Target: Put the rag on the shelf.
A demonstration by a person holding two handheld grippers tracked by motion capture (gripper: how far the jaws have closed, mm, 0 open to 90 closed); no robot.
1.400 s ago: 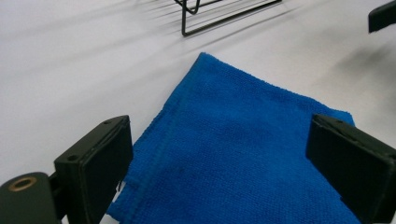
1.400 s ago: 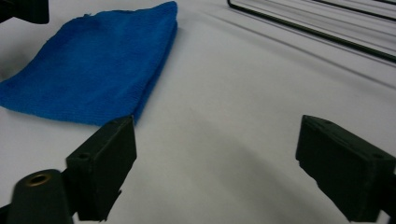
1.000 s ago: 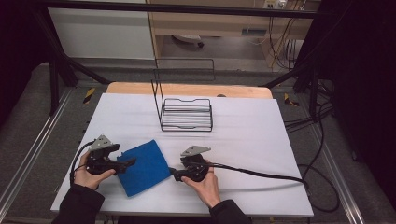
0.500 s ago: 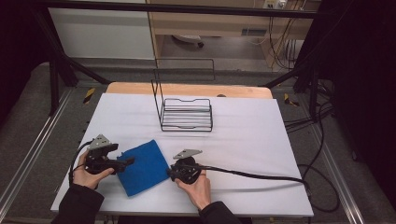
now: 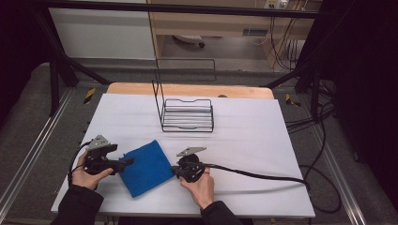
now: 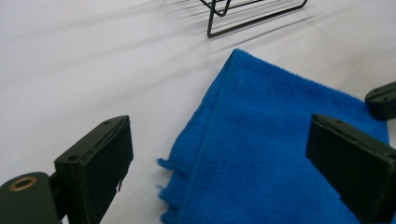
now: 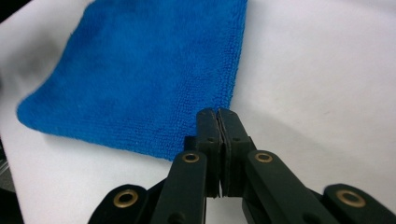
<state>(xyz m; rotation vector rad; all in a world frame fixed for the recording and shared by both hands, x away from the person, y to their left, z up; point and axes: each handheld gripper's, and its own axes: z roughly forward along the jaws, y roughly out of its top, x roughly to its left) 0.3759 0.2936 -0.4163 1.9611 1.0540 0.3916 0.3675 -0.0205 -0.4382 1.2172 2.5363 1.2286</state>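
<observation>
The blue cloth [image 5: 145, 167] lay flat before the wire rack [image 5: 187, 115]. Its near corner was pinched by the just-closed right gripper [image 7: 218, 116], apparently for folding; the left gripper [image 6: 224, 163] was held open astride the opposite corner.

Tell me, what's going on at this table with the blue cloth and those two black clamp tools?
A person sits at a white table with a two-jaw gripper in each hand, working on a blue cloth that lies flat. The right gripper has just been closing its jaws; they meet at the cloth's corner, though whether fabric is pinched between them is hard to tell. The left gripper stands open with the opposite edge between its jaws. A black wire rack waits farther back.
</observation>
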